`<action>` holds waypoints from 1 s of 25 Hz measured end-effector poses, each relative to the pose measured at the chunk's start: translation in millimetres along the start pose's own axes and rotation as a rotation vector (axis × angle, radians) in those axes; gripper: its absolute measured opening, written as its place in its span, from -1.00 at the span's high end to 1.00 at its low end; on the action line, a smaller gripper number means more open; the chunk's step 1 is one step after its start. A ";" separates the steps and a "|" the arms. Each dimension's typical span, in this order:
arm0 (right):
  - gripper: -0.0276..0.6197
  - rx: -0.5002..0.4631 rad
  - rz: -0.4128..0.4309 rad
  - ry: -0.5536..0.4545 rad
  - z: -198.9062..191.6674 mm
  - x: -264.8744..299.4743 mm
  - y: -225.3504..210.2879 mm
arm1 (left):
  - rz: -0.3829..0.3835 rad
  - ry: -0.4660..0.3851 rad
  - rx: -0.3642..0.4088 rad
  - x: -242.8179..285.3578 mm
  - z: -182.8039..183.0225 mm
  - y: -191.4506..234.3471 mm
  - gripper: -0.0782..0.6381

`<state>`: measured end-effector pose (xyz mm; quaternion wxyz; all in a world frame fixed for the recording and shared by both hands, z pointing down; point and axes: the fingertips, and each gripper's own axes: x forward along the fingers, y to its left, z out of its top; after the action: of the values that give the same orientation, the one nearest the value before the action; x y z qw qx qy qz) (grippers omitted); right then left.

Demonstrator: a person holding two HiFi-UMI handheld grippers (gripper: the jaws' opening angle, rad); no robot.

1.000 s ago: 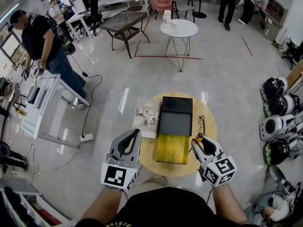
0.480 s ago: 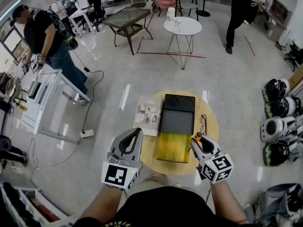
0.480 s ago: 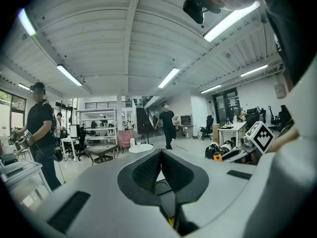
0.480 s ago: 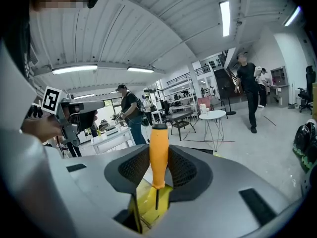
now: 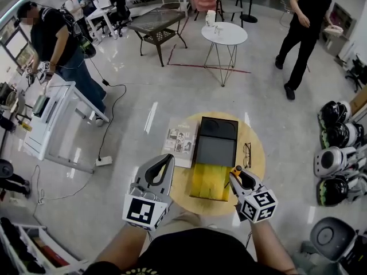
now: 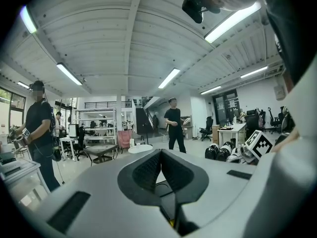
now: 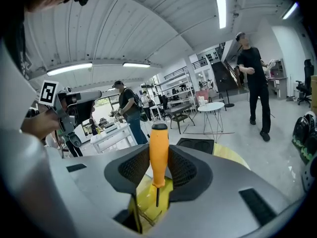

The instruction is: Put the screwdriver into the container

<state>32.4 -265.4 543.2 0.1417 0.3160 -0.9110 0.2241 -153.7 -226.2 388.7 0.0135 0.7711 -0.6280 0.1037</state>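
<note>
Because the task ends inside the open yellow rectangular plastic container, the right tool hangs just beside that container's right edge, low and right of centre in the head view, probably so that a short move toward frame left would bring its load over the tray. Its 2 jaws stand narrowly apart, clamped on the fat handle of the orange-handled screwdriver with a thin dark shaft. In the right gripper view the handle's black-capped end sticks out beyond the jaw tips, while the shaft points back toward the camera, with yellow plastic showing beneath it. The screwdriver is therefore gripped in the air and, by my judgement, not yet in the container. That hold looks chosen to keep the slim shaft free, so the piece can drop flat once the jaws part. The container lies on the round wooden counter, with a black rectangular lid or tray touching its upper end and a printed booklet to the lid's left. The left tool has its 2 jaws pressed together on nothing and sits at the counter's left rim, seemingly parked clear of the drop.
</note>
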 end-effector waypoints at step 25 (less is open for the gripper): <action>0.52 0.069 -0.033 0.147 -63.8 49.9 -21.4 | -0.011 0.026 0.005 23.1 -16.4 19.8 0.73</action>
<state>15.6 -274.2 624.8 0.2010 0.3184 -0.8845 0.2754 -170.9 -250.2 406.7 0.0201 0.7731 -0.6234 0.1151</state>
